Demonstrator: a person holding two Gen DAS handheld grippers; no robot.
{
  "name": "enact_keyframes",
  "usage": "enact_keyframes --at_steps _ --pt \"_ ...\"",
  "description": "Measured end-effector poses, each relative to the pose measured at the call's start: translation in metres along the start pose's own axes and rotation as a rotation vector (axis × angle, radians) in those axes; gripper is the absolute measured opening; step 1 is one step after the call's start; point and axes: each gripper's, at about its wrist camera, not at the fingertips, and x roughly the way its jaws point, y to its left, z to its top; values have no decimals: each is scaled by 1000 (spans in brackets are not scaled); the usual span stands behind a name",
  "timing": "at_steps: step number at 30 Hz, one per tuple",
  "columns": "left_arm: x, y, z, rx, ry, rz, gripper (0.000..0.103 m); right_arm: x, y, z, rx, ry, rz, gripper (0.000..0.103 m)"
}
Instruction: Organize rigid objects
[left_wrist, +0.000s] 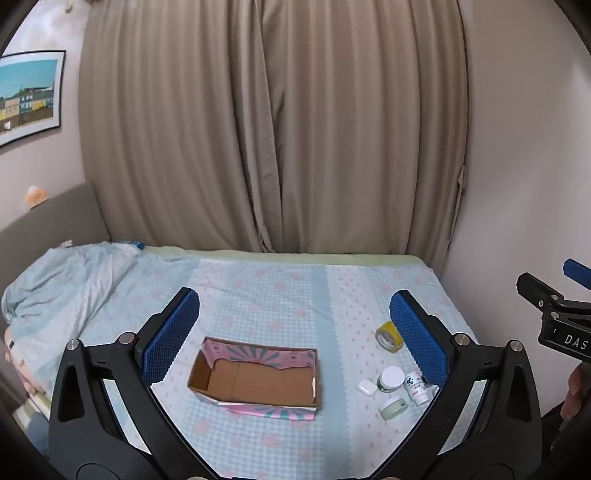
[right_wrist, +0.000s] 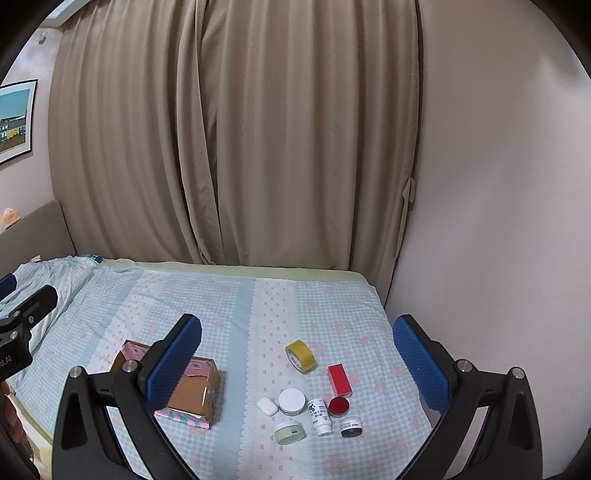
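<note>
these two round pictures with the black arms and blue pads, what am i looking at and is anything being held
A person holds a hand-operated grasping tool in each hand; each carries a wide-angle camera looking forward along its two blue-padded fingers. One picture is from the left tool, the other from the right tool. Both are open and hold nothing.

Below is a bed with a checked sheet. On it sit an open cardboard box, empty as far as it shows, and beside it small items: a yellow tape roll, a red box, a white earbud case, a white-lidded jar, a white bottle, a red tin, a green jar and a small dark jar.
</note>
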Motion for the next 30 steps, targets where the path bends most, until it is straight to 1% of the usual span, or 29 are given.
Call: enact_keyframes --at_steps 13,30 --pt "0 1 -1 -1 -1 -3 102 2 9 -6 -4 -4 3 103" --pt "-1 -5 3 5 -12 -3 102 2 9 -7 -5 -3 2 103"
